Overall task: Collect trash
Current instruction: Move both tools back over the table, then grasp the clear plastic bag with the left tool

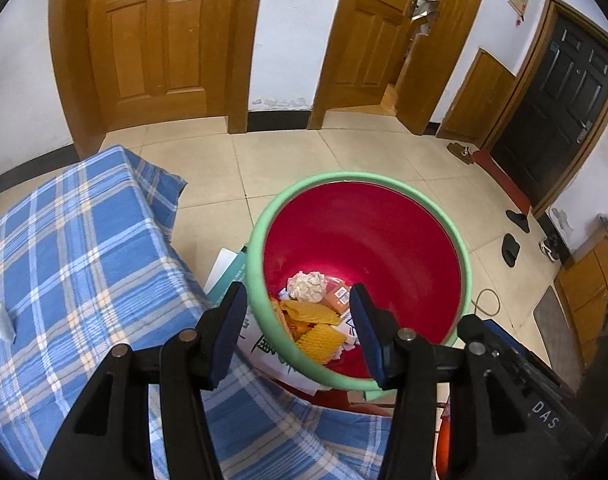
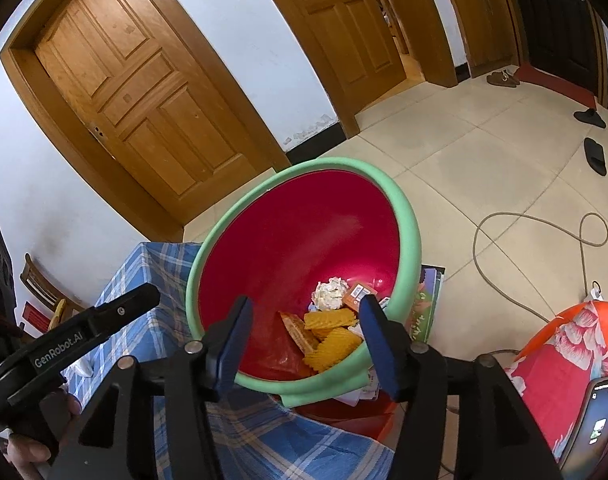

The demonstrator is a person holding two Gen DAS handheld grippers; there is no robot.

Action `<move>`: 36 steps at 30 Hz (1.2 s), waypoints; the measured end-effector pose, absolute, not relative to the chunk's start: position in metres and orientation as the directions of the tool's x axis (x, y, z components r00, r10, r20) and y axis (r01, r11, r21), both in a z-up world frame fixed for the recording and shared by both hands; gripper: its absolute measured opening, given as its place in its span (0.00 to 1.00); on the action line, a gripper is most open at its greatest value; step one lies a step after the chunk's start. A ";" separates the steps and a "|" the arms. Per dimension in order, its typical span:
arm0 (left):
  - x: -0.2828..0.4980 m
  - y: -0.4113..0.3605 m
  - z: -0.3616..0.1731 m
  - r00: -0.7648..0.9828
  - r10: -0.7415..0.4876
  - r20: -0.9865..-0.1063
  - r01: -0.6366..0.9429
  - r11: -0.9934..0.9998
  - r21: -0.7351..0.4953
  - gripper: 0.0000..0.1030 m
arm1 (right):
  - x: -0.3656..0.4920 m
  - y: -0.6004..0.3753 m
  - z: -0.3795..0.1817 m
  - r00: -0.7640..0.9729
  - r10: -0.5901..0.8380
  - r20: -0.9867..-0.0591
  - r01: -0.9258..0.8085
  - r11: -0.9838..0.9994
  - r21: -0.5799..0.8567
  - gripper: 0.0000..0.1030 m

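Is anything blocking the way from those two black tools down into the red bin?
Nothing visible does. The left tool and right tool both hang open and empty above the red bin, whose mouth is uncovered, with a crumpled paper ball and yellow wrappers at the bottom.

- This is a home, in a hallway or front room.
- Brown wooden doors (image 1: 152, 40) stand along the far white wall.
- A dark front door (image 1: 560, 116) is far right, with a red mat (image 1: 500, 176) before it.
- Slippers (image 1: 512, 236) and shoes (image 1: 460, 150) lie on the tiled floor (image 1: 284, 160).
- A blue checked cloth (image 1: 64, 248) covers something on the near left.
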State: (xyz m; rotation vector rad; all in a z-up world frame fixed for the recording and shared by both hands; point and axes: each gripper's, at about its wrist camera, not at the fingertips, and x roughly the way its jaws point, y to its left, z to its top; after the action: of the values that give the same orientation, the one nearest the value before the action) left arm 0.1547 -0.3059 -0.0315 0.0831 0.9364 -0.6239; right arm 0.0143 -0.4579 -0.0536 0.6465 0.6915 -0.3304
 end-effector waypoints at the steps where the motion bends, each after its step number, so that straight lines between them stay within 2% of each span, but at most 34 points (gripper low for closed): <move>1: 0.155 -0.304 -0.031 0.434 -0.463 -0.773 0.529 0.825 -0.197 0.52 | 0.014 -0.457 -0.053 0.732 -0.071 -0.678 0.482 0.758 0.440 0.58; 11: 0.159 -0.272 -0.026 0.472 -0.433 -0.768 0.463 0.863 -0.202 0.52 | 0.014 -0.449 -0.043 0.741 -0.083 -0.666 0.476 0.764 0.435 0.68; 36: 0.195 -0.123 -0.037 0.577 -0.237 -0.781 0.108 0.971 -0.215 0.52 | 0.020 -0.412 -0.034 0.752 -0.034 -0.658 0.409 0.807 0.425 0.73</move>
State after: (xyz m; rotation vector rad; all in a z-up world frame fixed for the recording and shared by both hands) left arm 0.1945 -0.1226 -0.0368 -0.1495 0.9346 -0.2022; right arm 0.0197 -0.4117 -0.0338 0.5901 0.6840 -0.2576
